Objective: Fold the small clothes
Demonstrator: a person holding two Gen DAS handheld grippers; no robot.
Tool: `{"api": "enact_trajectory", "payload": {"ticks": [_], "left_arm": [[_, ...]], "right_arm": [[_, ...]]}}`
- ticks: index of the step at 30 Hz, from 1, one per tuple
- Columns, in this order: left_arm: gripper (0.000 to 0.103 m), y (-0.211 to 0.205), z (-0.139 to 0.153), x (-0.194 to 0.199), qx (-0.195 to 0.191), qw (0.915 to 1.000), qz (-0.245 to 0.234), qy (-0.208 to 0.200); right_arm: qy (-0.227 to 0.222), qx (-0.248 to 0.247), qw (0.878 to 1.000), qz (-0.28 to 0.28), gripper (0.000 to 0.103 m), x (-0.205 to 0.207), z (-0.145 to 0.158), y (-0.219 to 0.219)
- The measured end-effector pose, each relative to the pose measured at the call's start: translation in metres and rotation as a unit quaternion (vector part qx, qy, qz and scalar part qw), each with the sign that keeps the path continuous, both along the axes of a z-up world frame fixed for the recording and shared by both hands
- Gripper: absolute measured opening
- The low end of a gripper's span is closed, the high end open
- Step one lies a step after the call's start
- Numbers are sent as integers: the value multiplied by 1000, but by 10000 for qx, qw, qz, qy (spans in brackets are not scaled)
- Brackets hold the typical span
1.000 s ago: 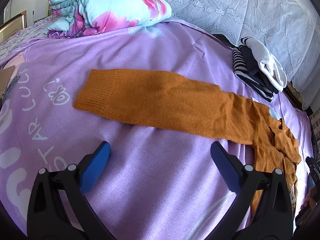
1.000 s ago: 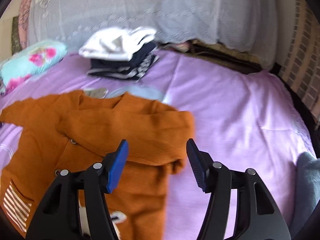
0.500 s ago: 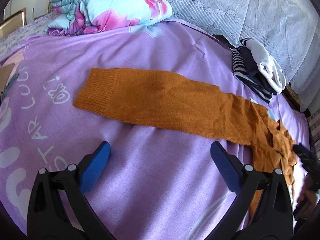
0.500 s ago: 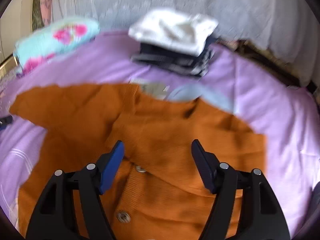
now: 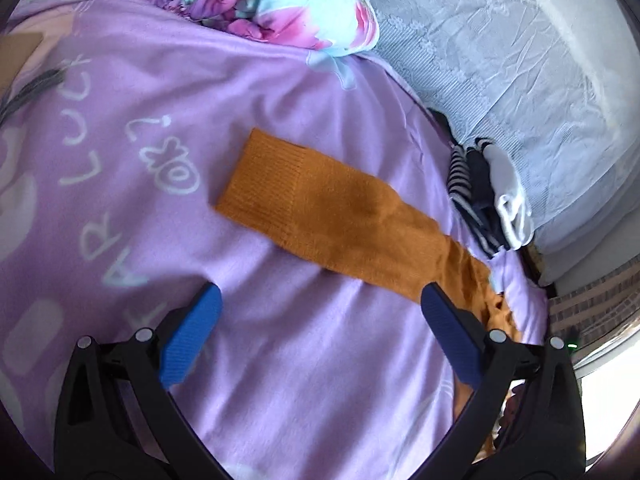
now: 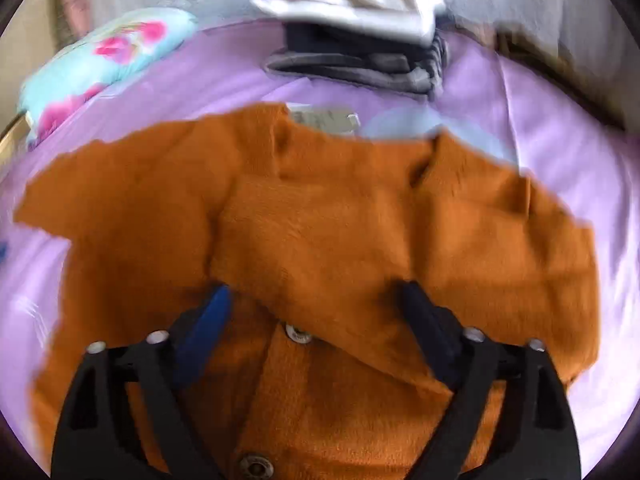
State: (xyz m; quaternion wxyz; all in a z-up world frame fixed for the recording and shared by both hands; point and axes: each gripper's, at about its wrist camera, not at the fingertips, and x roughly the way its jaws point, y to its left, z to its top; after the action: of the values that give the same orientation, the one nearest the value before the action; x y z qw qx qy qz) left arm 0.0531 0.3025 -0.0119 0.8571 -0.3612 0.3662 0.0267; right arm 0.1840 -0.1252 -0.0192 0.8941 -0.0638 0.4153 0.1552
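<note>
Right gripper (image 6: 316,312) has just spread its jaws wide and now stands released over the orange cardigan (image 6: 320,240), whose one sleeve is folded across the chest under its tips. Left gripper (image 5: 320,308), also released, has swung nearer the outstretched sleeve (image 5: 320,208) ahead; that fold looks next.

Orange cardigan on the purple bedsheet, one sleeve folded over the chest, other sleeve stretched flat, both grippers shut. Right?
Not quite: both grippers are open. The left wrist view shows the left gripper open above the purple bedsheet, near the stretched sleeve. The right wrist view shows the right gripper, jaws just opened wider, over the folded sleeve of the orange cardigan. The rest holds.
</note>
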Motion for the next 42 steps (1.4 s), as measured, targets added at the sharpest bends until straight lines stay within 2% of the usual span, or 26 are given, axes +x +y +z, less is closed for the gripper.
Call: {"api": "enact_trajectory", "payload": {"ticks": [3,7,8,10,12,13,14,16,19,21,23,24,26,29,33,34,38,42], "left_arm": [[101,5,0,12,-155,9998,120,16],[100,16,-3,35,-834,9962,233,-71],[99,17,-4,40,-911,9955,258,-88],[95,16,-5,45,-911,9951,355,-131],[77,13,-5,47,-667,9967,428,-180],[49,12,-6,48,-478,9979,407,-148],[28,12,-9,51,-369,9987,354,-66],[14,15,-15,52,-287,9988,387,19],[9,17,-12,48,-190,9990,392,-72],[6,12,-6,46,54,9993,360,-125],[5,1,8,44,496,9980,338,-203],[5,-9,18,42,788,9960,306,-278],[5,-25,34,41,1124,9926,220,-394],[5,-68,68,42,1791,9816,-54,-660],[5,-138,105,51,2549,9597,-639,-997],[5,-165,115,56,2741,9514,-859,-1106],[5,-238,129,75,3004,9342,-1432,-1283],[5,-317,122,96,3259,9146,-1981,-1343]], "right_arm": [[-438,491,9978,31,92,-12,17,-12],[-829,410,9956,-177,92,-19,27,-18],[-719,326,9966,-225,92,-17,22,-18],[22,146,9998,-166,93,1,-2,-13],[-2,225,9996,-144,94,3,1,-15],[-100,378,9992,-129,94,0,7,-19],[-182,530,9984,-106,94,-5,11,-22],[-356,797,9961,-104,94,-13,22,-34],[-497,870,9949,-124,94,-25,31,-54],[-216,679,9973,-155,94,-23,23,-61],[244,432,9987,-115,94,-18,3,-67],[181,431,9989,-48,94,-19,1,-70],[-59,745,9972,15,94,-27,15,-82],[-354,1366,9900,-8,94,-35,37,-109],[-526,1772,9816,-484,96,-39,46,-159],[-519,1833,9796,-647,96,-39,42,-171],[-338,2396,9634,-1152,96,-42,31,-209],[-195,3302,9344,-1323,96,-43,29,-239]]}}
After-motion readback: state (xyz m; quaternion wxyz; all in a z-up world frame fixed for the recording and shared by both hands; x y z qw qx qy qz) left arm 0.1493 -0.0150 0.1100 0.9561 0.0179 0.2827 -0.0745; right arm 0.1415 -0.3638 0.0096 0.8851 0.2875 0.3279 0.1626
